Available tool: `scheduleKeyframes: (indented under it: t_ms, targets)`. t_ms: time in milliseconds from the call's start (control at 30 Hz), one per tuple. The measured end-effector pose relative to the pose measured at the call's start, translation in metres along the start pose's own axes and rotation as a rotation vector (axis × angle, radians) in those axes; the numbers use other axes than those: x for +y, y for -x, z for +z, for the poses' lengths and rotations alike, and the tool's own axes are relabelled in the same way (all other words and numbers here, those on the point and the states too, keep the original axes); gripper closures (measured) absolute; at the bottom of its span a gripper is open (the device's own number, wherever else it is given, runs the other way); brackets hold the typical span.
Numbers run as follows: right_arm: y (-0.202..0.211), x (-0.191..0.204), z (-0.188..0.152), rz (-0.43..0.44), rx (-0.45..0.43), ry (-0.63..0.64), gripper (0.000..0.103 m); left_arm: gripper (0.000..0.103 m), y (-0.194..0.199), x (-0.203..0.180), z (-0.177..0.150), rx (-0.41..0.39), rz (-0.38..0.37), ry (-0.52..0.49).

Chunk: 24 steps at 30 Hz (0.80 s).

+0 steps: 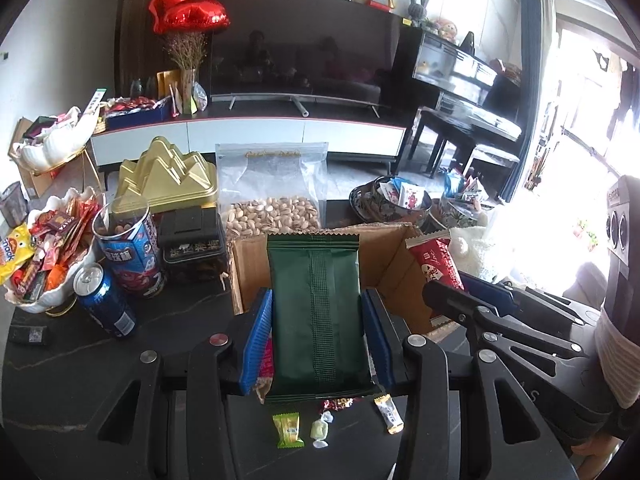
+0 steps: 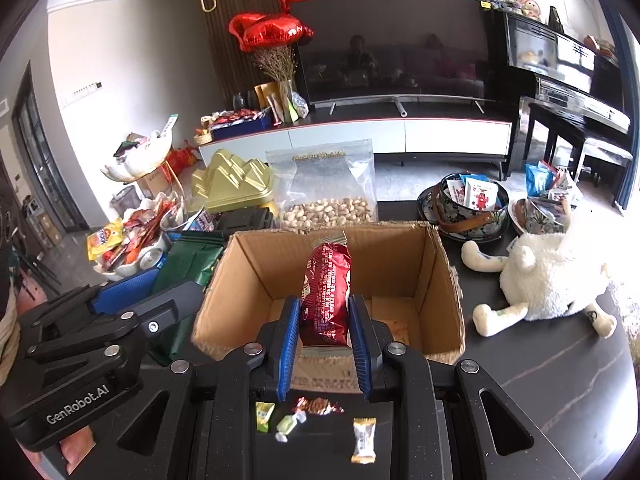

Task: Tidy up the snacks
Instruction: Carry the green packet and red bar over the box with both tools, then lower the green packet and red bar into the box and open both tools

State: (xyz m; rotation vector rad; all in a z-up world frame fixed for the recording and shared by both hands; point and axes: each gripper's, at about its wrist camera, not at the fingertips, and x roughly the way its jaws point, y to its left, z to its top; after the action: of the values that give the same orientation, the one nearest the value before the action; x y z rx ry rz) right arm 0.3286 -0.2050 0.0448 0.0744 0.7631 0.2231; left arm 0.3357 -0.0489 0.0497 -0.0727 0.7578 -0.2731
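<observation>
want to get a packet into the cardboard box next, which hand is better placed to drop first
Right, probably. The right gripper holds the red packet directly over the open cardboard box. The left gripper holds the green packet nearer the box's left wall.

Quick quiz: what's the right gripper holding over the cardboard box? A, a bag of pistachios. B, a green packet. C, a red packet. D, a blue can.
C: in the right wrist view the right gripper has its blue fingers pressed on both sides of a red packet above the open box; the green packet is in the left gripper.
</observation>
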Motion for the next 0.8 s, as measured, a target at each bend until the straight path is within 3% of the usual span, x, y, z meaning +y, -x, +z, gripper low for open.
scheduleKeyframes:
  t_ms: [233,300,400,667,800]
  targets:
    - [-0.024,-0.01,0.011,0.006,0.025,-0.013,0.076,0.057,-0.028,-0.002,0.013,0.027,0.055,-0.04]
    - [-0.031,-0.011,0.013,0.016,0.026,-0.007,0.075,0.047,-0.031,-0.002,0.015,0.015,0.089,-0.05]
    - [-0.032,-0.015,0.014,-0.011,0.016,-0.014,0.054,0.043,-0.028,0.001,0.013,0.007,0.094,-0.052]
    - [-0.004,-0.011,-0.009,-0.044,-0.044,-0.01,0.054,0.043,0.007,-0.003,-0.018,-0.069,0.11,-0.073]
    - [0.012,-0.008,-0.028,-0.021,-0.073,-0.009,0.054,0.043,0.026,-0.008,-0.037,-0.102,0.084,-0.087]
